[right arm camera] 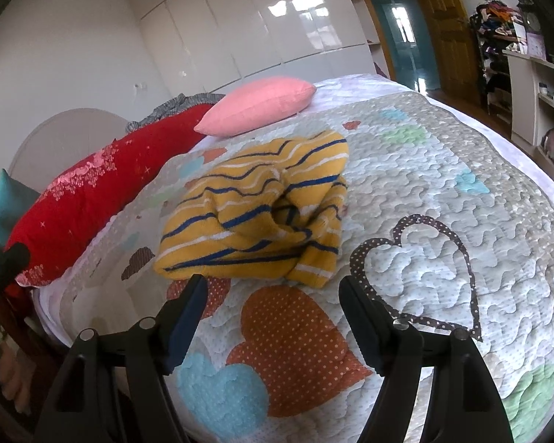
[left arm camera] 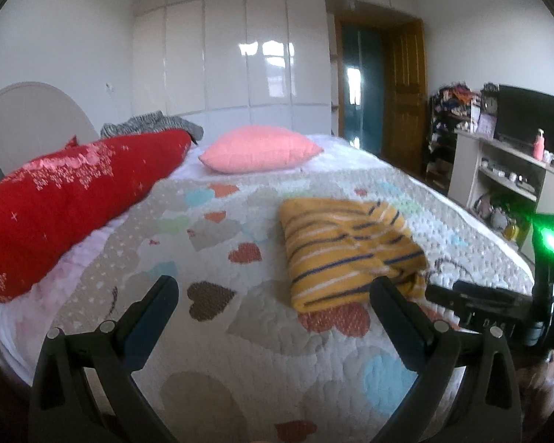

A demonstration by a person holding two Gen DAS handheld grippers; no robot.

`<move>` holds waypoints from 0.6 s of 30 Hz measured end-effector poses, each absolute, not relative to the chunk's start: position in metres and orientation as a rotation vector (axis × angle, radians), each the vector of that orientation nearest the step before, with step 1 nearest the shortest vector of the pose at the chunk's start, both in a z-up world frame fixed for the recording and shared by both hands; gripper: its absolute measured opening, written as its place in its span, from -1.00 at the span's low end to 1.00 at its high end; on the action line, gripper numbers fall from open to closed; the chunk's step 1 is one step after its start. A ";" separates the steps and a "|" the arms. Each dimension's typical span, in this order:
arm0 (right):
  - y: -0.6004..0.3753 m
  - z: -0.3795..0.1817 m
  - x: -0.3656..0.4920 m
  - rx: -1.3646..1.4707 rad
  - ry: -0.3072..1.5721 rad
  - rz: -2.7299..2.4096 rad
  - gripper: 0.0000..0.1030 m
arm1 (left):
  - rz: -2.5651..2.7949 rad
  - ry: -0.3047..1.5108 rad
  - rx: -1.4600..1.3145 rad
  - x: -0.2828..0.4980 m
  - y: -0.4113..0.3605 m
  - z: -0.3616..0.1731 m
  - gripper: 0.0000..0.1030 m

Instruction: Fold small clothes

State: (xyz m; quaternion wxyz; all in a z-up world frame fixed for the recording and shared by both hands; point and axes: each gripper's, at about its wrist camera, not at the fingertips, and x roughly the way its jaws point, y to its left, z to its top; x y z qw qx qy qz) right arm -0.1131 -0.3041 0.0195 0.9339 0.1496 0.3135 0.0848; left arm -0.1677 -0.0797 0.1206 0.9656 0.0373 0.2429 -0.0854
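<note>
The bed [right arm camera: 443,170] fills both views, spread with a quilted coverlet printed in coloured hearts. Along its far side lies a long red bolster [left arm camera: 66,199] with pale snowflake print, and beside that a pink pillow [left arm camera: 258,149] near the head of the bed.

On the coverlet, well clear of the pillow, sits the mustard-yellow knitted top with navy and white stripes [right arm camera: 262,214] — already gathered into a rough, lumpy bundle, with a rolled opening showing at its middle and a ribbed hem or cuff at its near right corner. It looks partly folded at best; the layers are uneven and one edge bulges.

It should handle as soft, light and limp: no stiffness to hold a crease, likely to sag and slide apart if lifted by a single layer. The knit looks grippy rather than slippery. The better holds, I judge, are the ribbed edge and the thick near-left corner, pinching through all the layers at once.

The right gripper [right arm camera: 273,288] hovers just short of the bundle's near edge, fingers spread wide with nothing between them. The left gripper [left arm camera: 273,288] is likewise spread and empty — its right finger overlaps the top's near corner in view, though contact cannot be told
</note>
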 end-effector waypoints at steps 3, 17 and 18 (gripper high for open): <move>-0.301 0.017 -0.112 0.298 0.652 0.172 0.52 | -0.173 0.526 0.083 -0.163 -0.080 0.113 1.00; -0.291 0.013 -0.109 0.264 0.673 0.164 0.54 | -0.180 0.543 0.056 -0.162 -0.073 0.108 1.00; -0.291 0.013 -0.109 0.261 0.672 0.163 0.54 | -0.180 0.544 0.057 -0.162 -0.073 0.108 1.00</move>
